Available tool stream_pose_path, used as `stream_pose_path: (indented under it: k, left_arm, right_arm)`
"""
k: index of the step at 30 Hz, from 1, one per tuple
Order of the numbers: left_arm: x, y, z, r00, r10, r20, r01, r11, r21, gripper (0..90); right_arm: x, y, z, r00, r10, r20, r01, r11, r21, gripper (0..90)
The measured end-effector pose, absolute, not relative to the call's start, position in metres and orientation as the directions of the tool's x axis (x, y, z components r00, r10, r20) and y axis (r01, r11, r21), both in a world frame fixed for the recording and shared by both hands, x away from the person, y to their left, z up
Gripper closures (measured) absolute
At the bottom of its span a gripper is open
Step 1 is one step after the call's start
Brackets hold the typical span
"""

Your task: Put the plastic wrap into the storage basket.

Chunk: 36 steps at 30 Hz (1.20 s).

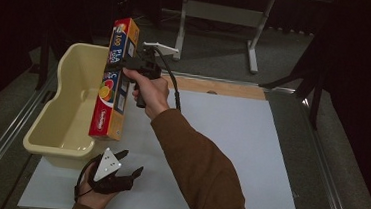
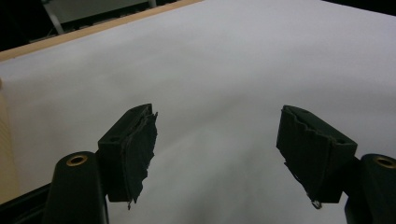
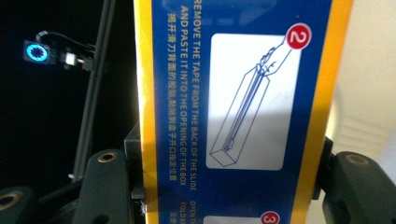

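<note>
A long red, yellow and blue plastic-wrap box (image 1: 114,81) hangs tilted in the air over the right rim of the cream plastic tub (image 1: 67,120). My right gripper (image 1: 129,65) is shut on the box near its upper half. In the right gripper view the box's blue instruction panel (image 3: 238,112) sits clamped between the two jaws. My left gripper (image 1: 131,163) rests low over the white sheet (image 1: 231,138) near the table's front edge. Its jaws stand wide apart with nothing between its fingertips (image 2: 135,149), above the bare white sheet (image 2: 219,70).
The tub stands at the left side of the table, partly off the white sheet. A wooden strip (image 1: 225,88) runs along the far edge. Metal rails (image 1: 5,135) flank the table. A grey stand (image 1: 220,17) is on the floor beyond.
</note>
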<state>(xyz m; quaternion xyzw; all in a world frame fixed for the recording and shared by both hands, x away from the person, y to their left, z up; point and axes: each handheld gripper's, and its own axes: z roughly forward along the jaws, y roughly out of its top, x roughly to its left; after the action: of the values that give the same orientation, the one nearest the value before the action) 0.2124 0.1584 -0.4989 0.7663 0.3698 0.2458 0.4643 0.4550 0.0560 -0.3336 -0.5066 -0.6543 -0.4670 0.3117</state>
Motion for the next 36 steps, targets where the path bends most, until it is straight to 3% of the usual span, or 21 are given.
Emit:
stream_pose_path:
  k: [36]
  left_arm:
    - [0.212, 0.163, -0.498, 0.601, 0.798, 0.044, 0.323, -0.293, 0.900, 28.2]
  right_arm:
    - [0.453, 0.130, -0.389, -0.192, 0.447, 0.874, 0.980, 0.032, 0.198, 39.4]
